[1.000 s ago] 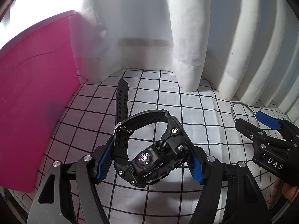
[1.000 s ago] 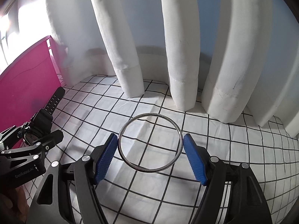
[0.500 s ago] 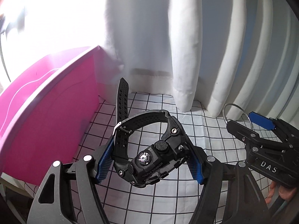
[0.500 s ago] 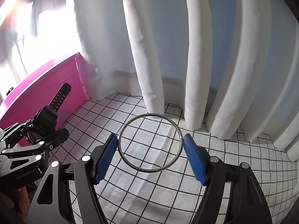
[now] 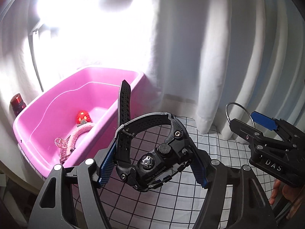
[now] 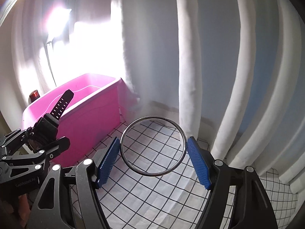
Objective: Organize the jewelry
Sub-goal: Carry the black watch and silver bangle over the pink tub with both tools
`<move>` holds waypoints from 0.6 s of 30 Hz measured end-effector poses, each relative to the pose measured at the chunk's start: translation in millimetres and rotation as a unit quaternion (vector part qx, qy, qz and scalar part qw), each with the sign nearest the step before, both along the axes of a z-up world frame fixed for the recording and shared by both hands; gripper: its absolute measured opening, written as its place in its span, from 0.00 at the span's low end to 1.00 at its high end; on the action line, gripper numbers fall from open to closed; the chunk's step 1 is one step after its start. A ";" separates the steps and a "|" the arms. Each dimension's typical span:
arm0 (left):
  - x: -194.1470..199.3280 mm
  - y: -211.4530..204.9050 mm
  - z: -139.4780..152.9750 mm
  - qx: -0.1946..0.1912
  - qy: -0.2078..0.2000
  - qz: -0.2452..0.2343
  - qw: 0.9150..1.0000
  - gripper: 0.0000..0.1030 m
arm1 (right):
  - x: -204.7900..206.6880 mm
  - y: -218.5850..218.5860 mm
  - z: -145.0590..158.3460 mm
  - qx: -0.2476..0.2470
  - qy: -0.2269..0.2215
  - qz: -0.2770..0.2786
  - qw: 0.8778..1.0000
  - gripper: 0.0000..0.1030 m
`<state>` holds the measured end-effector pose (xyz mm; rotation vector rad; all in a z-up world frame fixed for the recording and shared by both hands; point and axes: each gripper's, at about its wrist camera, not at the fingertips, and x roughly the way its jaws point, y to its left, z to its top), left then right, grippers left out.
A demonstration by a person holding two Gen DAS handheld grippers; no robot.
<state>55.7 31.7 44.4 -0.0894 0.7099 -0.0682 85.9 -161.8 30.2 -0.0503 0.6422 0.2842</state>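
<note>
My left gripper (image 5: 152, 168) is shut on a black digital watch (image 5: 150, 162), held in the air above the checked cloth, its strap pointing up beside the pink tub (image 5: 45, 118). My right gripper (image 6: 153, 156) is shut on a thin silver bangle (image 6: 152, 147), also held in the air. The right gripper (image 5: 253, 122) with the bangle (image 5: 238, 112) shows at the right of the left wrist view. The left gripper (image 6: 38, 145) with the watch (image 6: 49, 122) shows at the left of the right wrist view, next to the tub (image 6: 85, 118).
Inside the tub lie a pink knitted band with a red strawberry charm (image 5: 83, 117) and a pink beaded piece (image 5: 63, 147). A red jar (image 5: 18, 103) stands behind the tub. White curtains (image 6: 209, 57) hang close behind the grid-patterned tablecloth (image 6: 152, 190).
Both grippers have risen with their loads. The tub's inside, hidden a second ago, has come into view in the left wrist view.
</note>
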 end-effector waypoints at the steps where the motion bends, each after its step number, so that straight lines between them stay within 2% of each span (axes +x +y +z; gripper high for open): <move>1: -1.8 6.2 5.6 -0.002 -0.004 0.007 1.000 0.65 | 1.5 5.3 4.5 0.003 -0.004 0.006 1.000 0.68; 8: -1.4 50.5 36.0 0.000 -0.036 0.057 0.998 0.65 | 14.5 53.6 31.0 0.005 -0.034 0.052 0.998 0.68; 18: 15.3 123.5 50.4 0.012 -0.044 0.117 0.992 0.65 | 42.3 132.7 43.1 0.013 -0.044 0.117 0.992 0.68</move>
